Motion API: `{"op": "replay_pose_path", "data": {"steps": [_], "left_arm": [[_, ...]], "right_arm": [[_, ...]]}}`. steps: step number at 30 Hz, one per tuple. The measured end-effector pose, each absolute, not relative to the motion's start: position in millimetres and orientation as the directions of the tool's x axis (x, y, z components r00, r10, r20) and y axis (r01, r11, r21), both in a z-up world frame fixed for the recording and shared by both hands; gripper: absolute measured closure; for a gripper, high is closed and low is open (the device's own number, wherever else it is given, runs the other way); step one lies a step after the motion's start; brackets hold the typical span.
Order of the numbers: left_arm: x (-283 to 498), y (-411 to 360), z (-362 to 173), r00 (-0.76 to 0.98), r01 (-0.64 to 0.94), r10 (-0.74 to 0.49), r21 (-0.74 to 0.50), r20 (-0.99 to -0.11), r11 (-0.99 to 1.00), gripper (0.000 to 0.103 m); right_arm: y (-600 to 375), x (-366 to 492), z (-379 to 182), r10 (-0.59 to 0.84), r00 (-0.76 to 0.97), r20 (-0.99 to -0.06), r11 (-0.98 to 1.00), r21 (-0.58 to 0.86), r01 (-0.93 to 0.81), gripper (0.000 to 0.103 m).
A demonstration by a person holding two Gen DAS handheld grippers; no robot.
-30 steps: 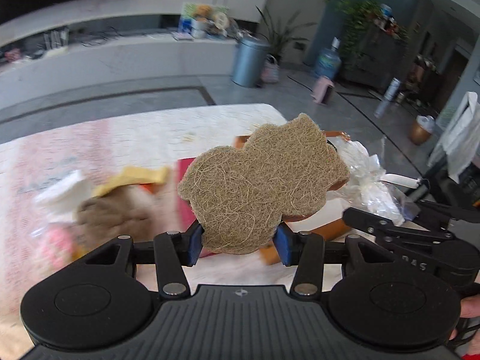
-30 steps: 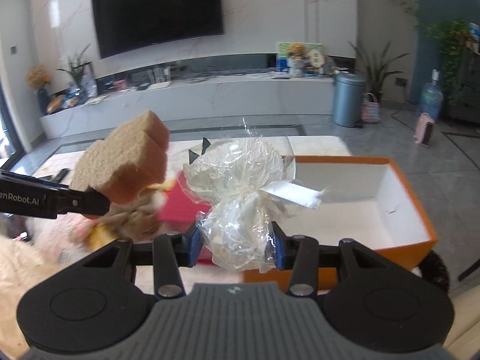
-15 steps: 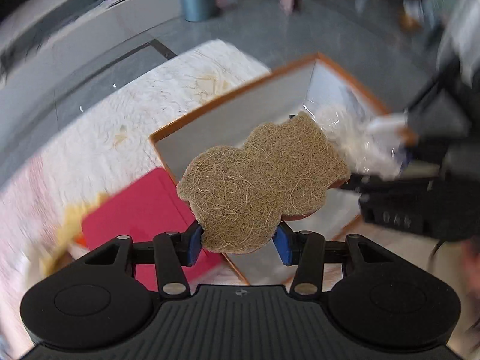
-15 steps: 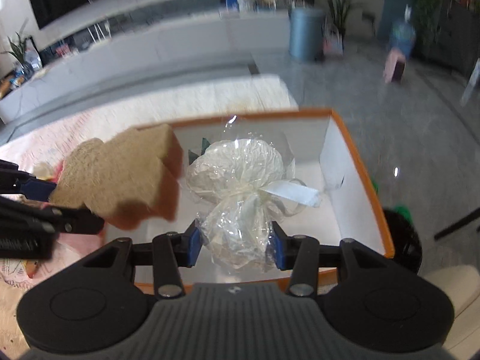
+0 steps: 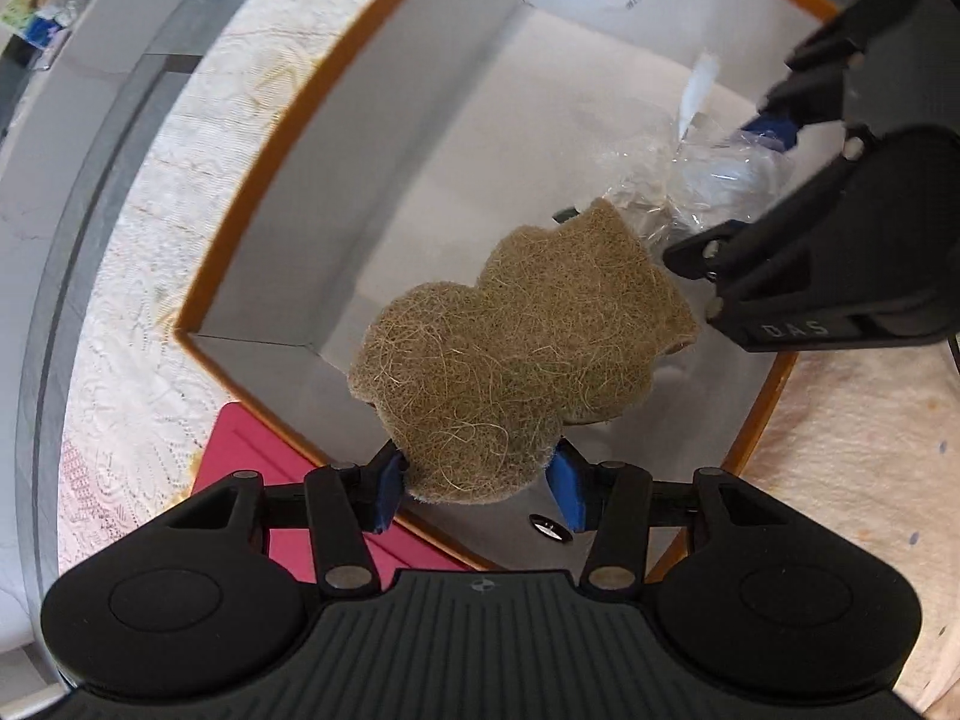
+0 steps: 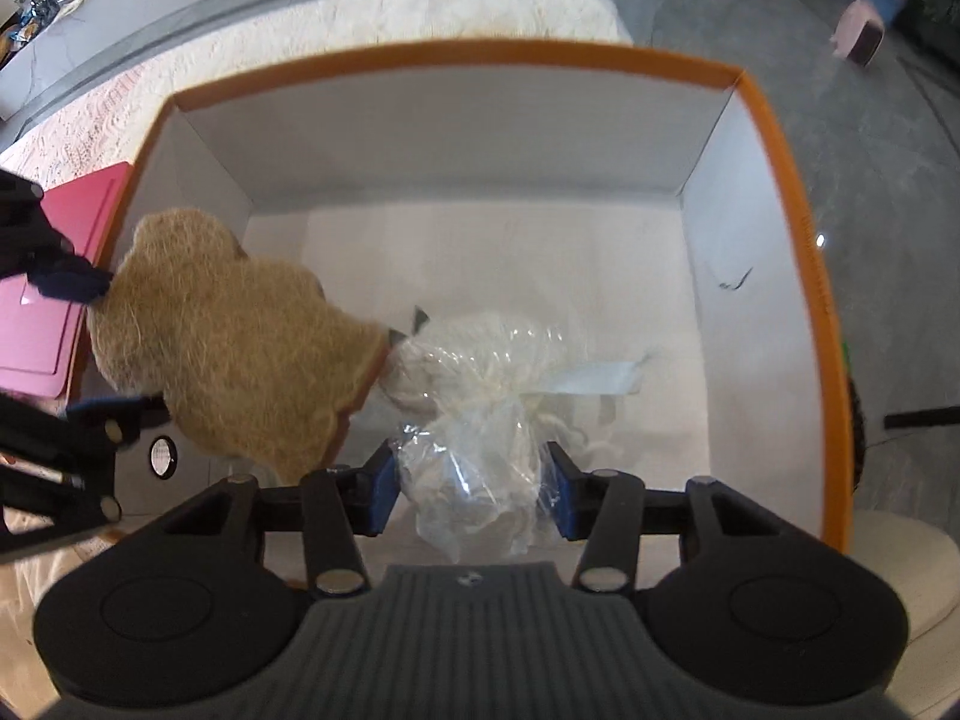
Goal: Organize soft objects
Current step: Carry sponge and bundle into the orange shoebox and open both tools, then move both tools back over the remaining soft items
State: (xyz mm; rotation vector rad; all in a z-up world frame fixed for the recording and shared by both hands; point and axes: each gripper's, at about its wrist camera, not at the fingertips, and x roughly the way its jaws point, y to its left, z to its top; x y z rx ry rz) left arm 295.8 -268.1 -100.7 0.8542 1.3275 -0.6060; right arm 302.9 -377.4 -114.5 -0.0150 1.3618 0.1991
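Note:
A tan, fibrous cloud-shaped sponge (image 5: 516, 372) sticks out from my left gripper (image 5: 477, 483). Both blue pads touch its lower edge while the jaws are opening. It hangs over the inside of a white box with an orange rim (image 5: 288, 138). My right gripper (image 6: 471, 492) points down into the same box (image 6: 456, 54). A crinkled clear plastic bag of white stuffing (image 6: 480, 372) sits between its pads, and these jaws are opening too. The sponge (image 6: 240, 348) touches the bag's left side. In the left wrist view the right gripper (image 5: 726, 189) and bag (image 5: 708, 180) are at the upper right.
A red flat item (image 5: 252, 456) lies on the lace tablecloth (image 5: 150, 252) just outside the box's left wall. A small round metal-looking disc (image 6: 161, 455) rests on the box floor near the corner. Grey floor lies beyond the table edge.
Both grippers have swung from level to pointing down and dropped into the orange-rimmed box, carrying the sponge and the bag. Both pairs of pads stand slightly wider than before.

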Motion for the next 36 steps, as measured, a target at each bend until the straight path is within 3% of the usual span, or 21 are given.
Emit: {"op": "replay_pose_path", "data": {"steps": [8, 16, 26, 36], "left_arm": [[290.6, -263.2, -104.2, 0.168, 0.823, 0.053, 0.170, -0.984, 0.542, 0.025], [281.5, -253.7, -75.6, 0.186, 0.810, -0.012, 0.147, -0.982, 0.568, 0.025], [240.9, -226.0, -12.1, 0.299, 0.753, -0.137, 0.145, -0.944, 0.642, 0.026], [168.8, -159.9, 24.0, 0.489, 0.632, -0.288, 0.107, -0.823, 0.768, 0.026]], "right_arm": [[-368.7, 299.1, -119.2, 0.124, 0.146, -0.982, 0.980, 0.099, -0.172, 0.037], [-368.4, 300.3, -100.3, 0.097, 0.170, -0.981, 0.986, 0.071, -0.153, 0.022], [-360.1, 272.4, -40.4, 0.081, 0.303, -0.950, 0.990, 0.041, -0.136, 0.020], [-305.3, 206.1, -0.5, 0.087, 0.485, -0.870, 0.984, 0.000, -0.178, 0.018]]}}
